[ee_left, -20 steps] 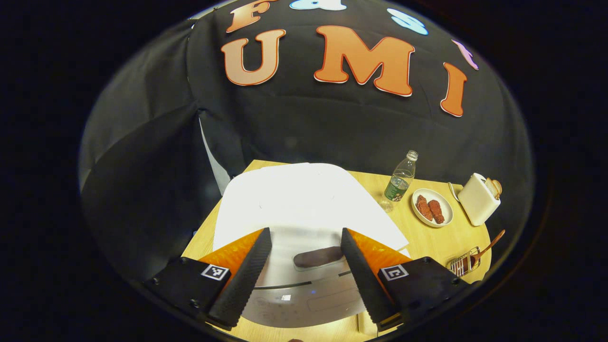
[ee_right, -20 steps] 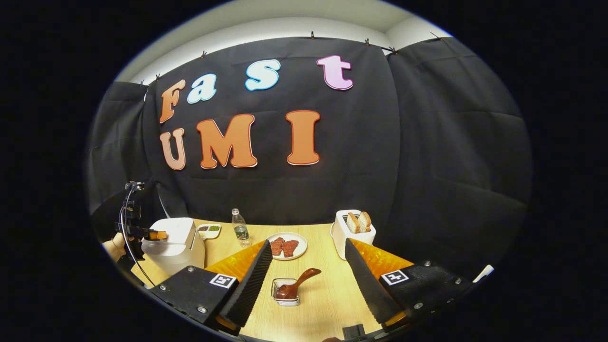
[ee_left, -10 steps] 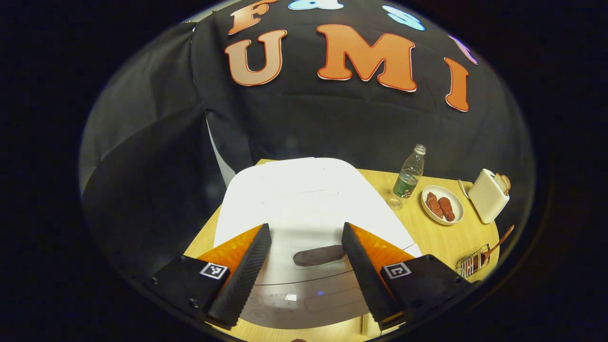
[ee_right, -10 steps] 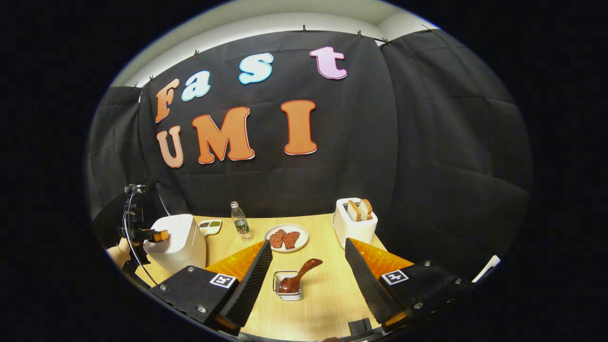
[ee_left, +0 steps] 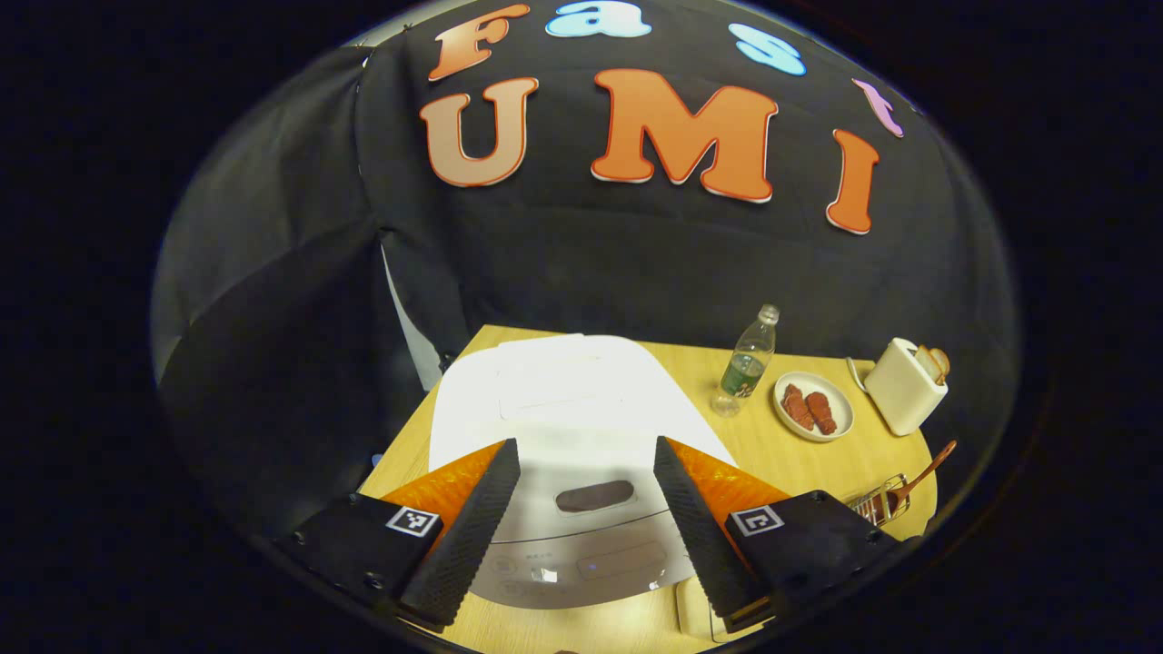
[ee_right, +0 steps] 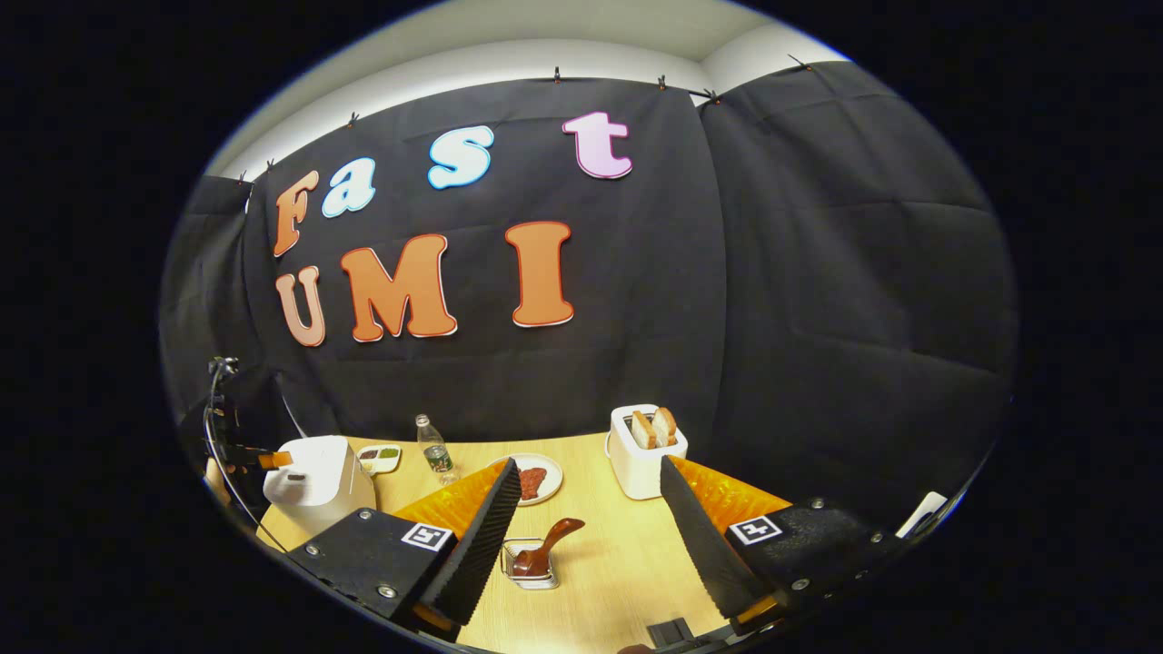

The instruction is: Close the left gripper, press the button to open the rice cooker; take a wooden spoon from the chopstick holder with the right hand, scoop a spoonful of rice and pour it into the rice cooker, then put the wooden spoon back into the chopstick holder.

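Wooden table: rice cooker, toaster, bottle, probably meat plate.

Shiny and rough things

Smooth white plastic rice cooker, pale wood table, shiny wire chopstick holder, bumpy black fingers.

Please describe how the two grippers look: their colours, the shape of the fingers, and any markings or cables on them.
Both the left gripper and the right gripper have two long, tapering black fingers with ribbed pads, orange side panels and black bases carrying small square black-and-white markers. Seen in the right gripper view, a thin dark cable loops by the left gripper.
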The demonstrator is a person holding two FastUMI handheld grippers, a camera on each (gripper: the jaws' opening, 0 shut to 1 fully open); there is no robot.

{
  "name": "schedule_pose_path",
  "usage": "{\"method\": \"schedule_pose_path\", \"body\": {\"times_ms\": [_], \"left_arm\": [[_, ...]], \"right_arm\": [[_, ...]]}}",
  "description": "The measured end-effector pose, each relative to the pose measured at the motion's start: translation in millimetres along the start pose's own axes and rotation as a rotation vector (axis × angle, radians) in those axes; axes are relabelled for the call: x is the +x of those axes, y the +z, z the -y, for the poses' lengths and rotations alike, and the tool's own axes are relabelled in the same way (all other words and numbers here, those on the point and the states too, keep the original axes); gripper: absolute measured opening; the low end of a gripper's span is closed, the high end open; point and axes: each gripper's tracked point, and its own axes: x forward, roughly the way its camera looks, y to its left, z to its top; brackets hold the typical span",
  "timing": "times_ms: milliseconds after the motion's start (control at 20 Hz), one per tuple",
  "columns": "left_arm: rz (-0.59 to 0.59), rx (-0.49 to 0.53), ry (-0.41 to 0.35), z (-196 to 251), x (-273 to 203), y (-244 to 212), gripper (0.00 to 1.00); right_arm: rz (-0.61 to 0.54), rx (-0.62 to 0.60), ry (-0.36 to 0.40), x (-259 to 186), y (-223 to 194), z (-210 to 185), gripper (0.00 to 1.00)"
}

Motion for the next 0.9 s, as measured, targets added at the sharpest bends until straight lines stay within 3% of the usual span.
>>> {"method": "schedule_pose_path", "body": {"times_ms": [150, 200, 250, 500, 650, 700, 800, 900], "left_arm": [[0.127, -0.036, -0.014, -8, -50, 63, 0.99], [0.174, -0.043, -0.017, -10, -67, 84, 1.00], [0.222, -0.039, -0.021, -12, -86, 106, 0.99], [0.407, 0.020, 0.010, -27, -174, 184, 0.99], [0.463, -0.017, 0.021, -39, -216, 209, 0.98], [0.478, -0.025, 0.032, -46, -226, 212, 0.99], [0.507, -0.034, 0.060, -59, -240, 218, 0.99], [0.525, -0.044, 0.081, -67, -250, 218, 0.99]], "right_arm": [[0.039, 0.000, -0.007, -7, 24, -1, 0.95], [0.059, -0.003, -0.005, -8, 33, -3, 1.00], [0.076, -0.009, -0.004, -9, 42, -4, 0.95], [0.151, -0.024, 0.024, -14, 79, -18, 0.95], [0.180, -0.033, 0.039, -18, 89, -25, 0.95], [0.185, -0.038, 0.041, -19, 91, -26, 1.00], [0.192, -0.047, 0.045, -22, 93, -27, 0.95], [0.191, -0.049, 0.048, -23, 92, -28, 1.00]]}}
